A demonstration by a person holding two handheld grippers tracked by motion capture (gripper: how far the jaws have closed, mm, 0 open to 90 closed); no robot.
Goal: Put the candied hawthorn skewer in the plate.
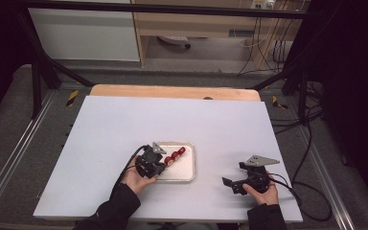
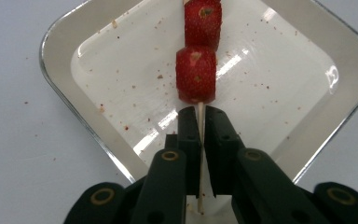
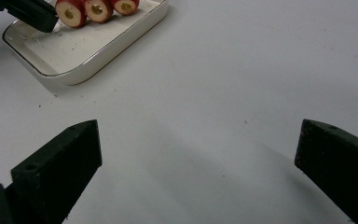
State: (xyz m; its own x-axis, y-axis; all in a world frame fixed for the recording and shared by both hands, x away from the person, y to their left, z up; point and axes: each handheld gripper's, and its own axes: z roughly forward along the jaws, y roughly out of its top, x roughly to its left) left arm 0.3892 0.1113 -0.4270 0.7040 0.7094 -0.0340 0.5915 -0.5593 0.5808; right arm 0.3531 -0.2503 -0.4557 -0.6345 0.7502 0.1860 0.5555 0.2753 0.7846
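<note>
Your left tool sits at the near-left corner of the shallow, white, rounded-square metal tray, which lies on the pale grey tabletop a little toward your side of centre. In the left gripper view, its two black jaws stand nearly together with a thin, pale wooden skewer stick running straight up between them; the gap is so narrow that the pads look pressed on the stick, though a sliver of light shows on either side. From the jaw tips the skewer runs on toward twelve o'clock over the tray floor, and the nearest red fruit chunk sits just past the tips, almost touching them, with a second red chunk directly beyond it at twelve. In the high view, the row of red chunks runs from your left tool toward two o'clock, inside the tray. Red crumbs speckle the tray floor. Your right tool is well apart from the tray, at about four o'clock from it, low over bare tabletop; its jaws stand wide with nothing between them, and from its own view the tray and the skewered chunks lie off at eleven o'clock.
</note>
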